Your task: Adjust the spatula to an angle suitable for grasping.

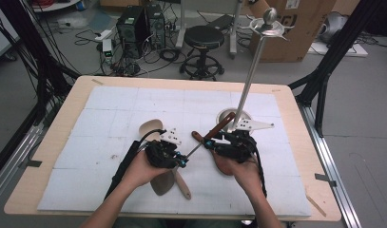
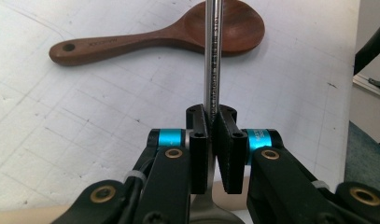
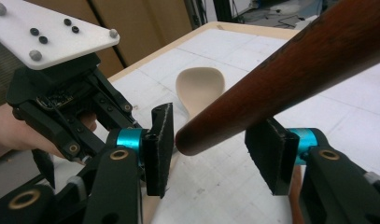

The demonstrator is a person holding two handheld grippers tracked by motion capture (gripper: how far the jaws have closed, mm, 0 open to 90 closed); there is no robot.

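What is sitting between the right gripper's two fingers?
The rounded end of a dark wooden handle sits between the open fingers of the right gripper, as seen in the right gripper view.

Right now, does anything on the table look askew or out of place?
Yes. The tall metal stand leans instead of standing upright, with a dark wooden handle propped against its base. The left gripper is shut on a thin metal rod; the right gripper is open around another wooden handle.

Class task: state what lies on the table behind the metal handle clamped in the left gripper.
A dark wooden spoon lies on the white mat. The metal handle covers a strip of its bowl.
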